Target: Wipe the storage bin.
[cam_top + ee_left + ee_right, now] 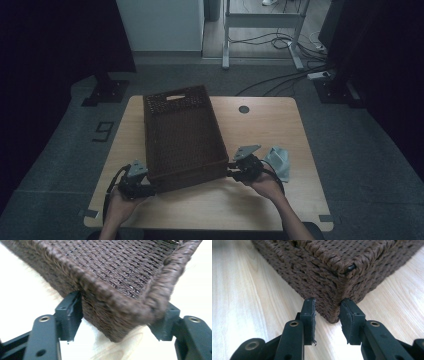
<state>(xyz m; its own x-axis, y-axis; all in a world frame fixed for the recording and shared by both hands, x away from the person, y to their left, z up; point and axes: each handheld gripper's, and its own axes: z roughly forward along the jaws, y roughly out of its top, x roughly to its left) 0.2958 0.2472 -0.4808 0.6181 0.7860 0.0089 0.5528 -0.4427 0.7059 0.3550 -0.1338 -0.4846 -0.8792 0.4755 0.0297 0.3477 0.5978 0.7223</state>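
A dark brown woven basket [182, 135] stands lengthwise on the wooden table [265, 130], with a handle slot in its far wall. My left gripper [150, 189] is at its near left corner; in the left gripper view the jaws [120, 310] straddle that corner of the basket [120, 270], both pads against the walls under the rim. My right gripper [231, 172] is at the near right corner; in the right gripper view its jaws [329, 306] pinch the corner of the basket [332, 270] low down, close to the tabletop.
A crumpled light blue cloth [280, 162] lies on the table just right of my right hand. A round black cable hole [244, 109] sits near the far edge. Beyond the table are grey floor, a metal frame and cables.
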